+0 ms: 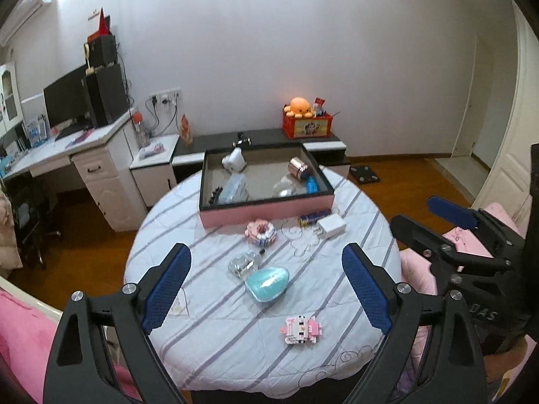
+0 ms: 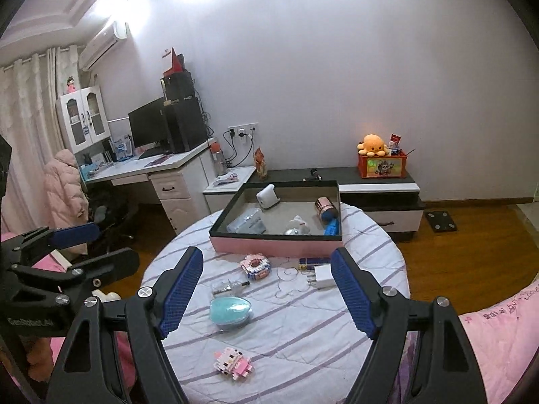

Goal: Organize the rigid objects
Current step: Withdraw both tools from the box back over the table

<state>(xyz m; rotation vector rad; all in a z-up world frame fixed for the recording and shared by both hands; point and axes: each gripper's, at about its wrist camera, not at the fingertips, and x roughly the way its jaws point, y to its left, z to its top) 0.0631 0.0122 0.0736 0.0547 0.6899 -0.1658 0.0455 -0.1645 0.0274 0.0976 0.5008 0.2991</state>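
My left claw (image 1: 266, 289) is spread wide with nothing between its blue pads (image 1: 166, 289), hanging above the near half of the round table (image 1: 219, 353). My right claw (image 2: 267, 291) is just as wide apart and also holds nothing; I see it from the left camera off to the right of the table.

On the striped cloth I count six loose things. Nearest me lies a pink block figure (image 1: 300, 330). Beyond it sits a teal egg case (image 1: 267, 283), touching or nearly touching a clear bottle (image 1: 243, 264) on its far left. Further back is a pink block ring (image 1: 261, 232), then a white charger (image 1: 330, 228) with a blue pack (image 1: 311, 219) just behind it, close to the tray.

The pink tray (image 1: 266, 217) stands at the table's far edge. Inside I make out a white gadget (image 1: 234, 161), a copper cylinder (image 1: 299, 168), a blue item (image 1: 311, 185) and a pale box (image 1: 234, 187).
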